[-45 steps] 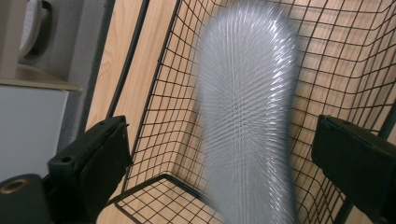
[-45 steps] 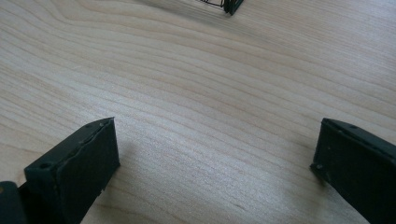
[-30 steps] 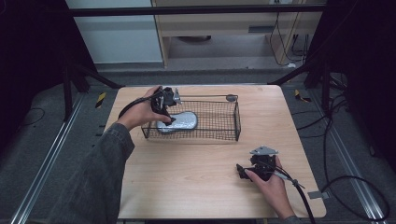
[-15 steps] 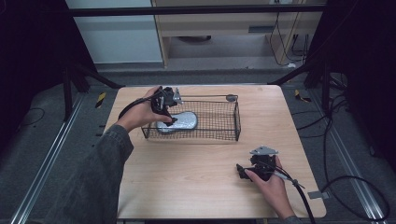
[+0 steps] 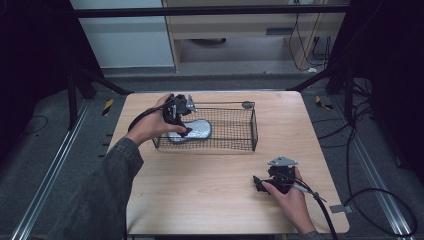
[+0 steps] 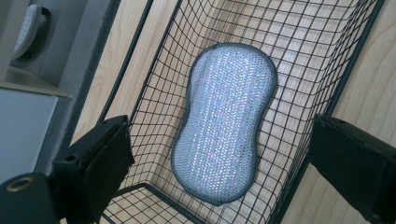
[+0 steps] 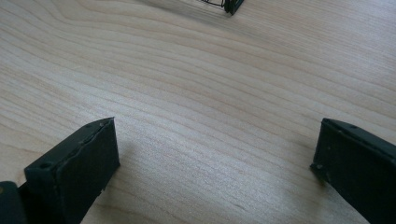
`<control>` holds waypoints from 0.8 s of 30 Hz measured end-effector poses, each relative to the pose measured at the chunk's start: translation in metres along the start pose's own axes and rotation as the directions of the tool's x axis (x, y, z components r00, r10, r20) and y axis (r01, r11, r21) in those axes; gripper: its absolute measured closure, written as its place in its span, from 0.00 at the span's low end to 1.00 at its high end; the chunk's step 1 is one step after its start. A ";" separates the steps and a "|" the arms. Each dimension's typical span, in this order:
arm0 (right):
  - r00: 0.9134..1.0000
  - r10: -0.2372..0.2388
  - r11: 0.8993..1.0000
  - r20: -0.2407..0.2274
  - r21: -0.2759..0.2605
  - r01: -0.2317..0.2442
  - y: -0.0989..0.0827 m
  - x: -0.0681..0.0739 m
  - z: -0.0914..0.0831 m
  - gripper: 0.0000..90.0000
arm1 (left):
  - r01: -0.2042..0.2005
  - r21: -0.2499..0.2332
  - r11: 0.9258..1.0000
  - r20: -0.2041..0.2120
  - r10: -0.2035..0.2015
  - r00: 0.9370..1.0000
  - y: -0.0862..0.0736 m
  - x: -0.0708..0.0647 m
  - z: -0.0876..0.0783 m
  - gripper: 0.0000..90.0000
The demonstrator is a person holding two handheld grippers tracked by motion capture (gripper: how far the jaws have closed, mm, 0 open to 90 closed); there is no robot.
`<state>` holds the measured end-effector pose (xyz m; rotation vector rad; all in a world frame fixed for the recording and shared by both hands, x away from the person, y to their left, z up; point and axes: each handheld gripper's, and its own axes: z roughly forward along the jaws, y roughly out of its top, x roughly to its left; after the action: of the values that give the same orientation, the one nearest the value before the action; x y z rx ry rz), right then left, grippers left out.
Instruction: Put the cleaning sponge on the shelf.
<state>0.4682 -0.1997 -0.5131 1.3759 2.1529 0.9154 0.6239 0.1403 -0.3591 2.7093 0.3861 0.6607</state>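
**One sponge in one basket, both grippers gaping**

A pale wooden table (image 5: 210, 200) stands on a grey floor, with dark frame posts at either side and a cabinet beyond its far edge. One black wire basket (image 5: 235, 131) sits on the far half of the table, nearer the far edge than the near one, its long sides running across the table. Inside it lies one silver mesh sponge (image 5: 192, 131), peanut-shaped with a dark border, flat on the basket floor toward the left end; the right part of the basket floor is bare.

There are two grippers. The left gripper (image 5: 184, 120), held in the person's left hand (image 5: 150, 127), hangs over the basket's left end just above the sponge. In the left gripper view its jaws stand wide apart, one on each side of the sponge (image 6: 224, 121), gripping nothing.

The right gripper (image 5: 260, 184), in the right hand (image 5: 287, 197), rests low near the table's near right corner, well apart from the basket. In the right gripper view its jaws are spread wide over bare wood, with a basket corner (image 7: 232, 5) at the top edge. A broad stretch of open tabletop lies between the basket and the near edge.
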 end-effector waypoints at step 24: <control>1.000 -0.001 1.000 0.003 0.000 0.001 0.000 0.000 0.000 0.00 | 0.201 -0.102 0.974 0.005 -0.201 0.980 -0.006 -0.037 -0.023 0.05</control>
<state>0.4682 -0.1996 -0.5132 1.3756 2.1514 0.9127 0.5795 0.1389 -0.3565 2.5293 0.6019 0.6136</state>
